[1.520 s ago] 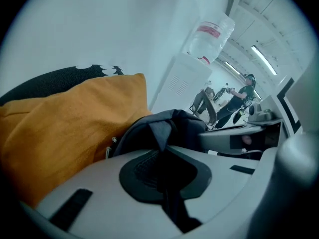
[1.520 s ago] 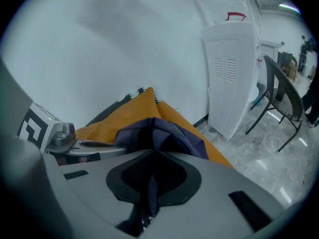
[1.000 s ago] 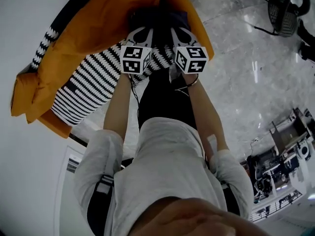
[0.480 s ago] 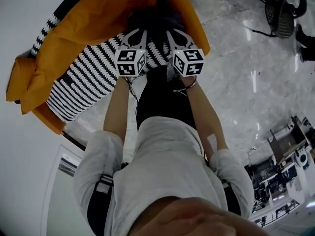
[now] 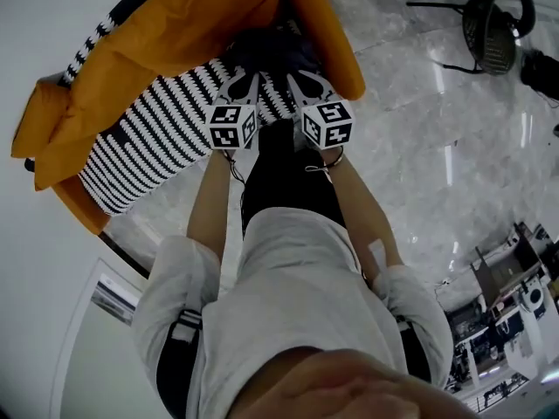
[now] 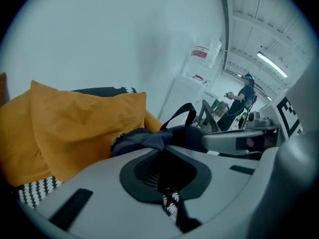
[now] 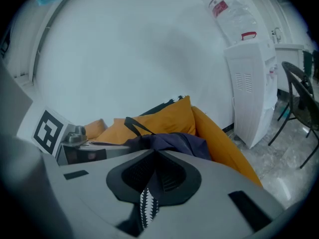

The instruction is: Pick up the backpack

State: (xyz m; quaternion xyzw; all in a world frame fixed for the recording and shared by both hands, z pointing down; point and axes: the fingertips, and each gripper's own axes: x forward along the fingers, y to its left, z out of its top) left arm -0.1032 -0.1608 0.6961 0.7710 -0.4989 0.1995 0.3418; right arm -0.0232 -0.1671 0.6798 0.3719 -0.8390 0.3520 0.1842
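We've got open marble floor (image 5: 419, 173) on our right, so loads of room that way, and the black chair (image 5: 493, 23) sits well off. Ahead it's tight: orange cushions (image 5: 175, 24) crowd the backpack (image 5: 271, 51) from behind and left, with the water dispenser (image 7: 250, 91) just past the sofa arm (image 7: 222, 141).

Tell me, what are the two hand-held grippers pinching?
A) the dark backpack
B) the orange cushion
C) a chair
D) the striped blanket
A: the left hand-held gripper and the right hand-held gripper each have their jaws closed on fabric of the dark backpack.
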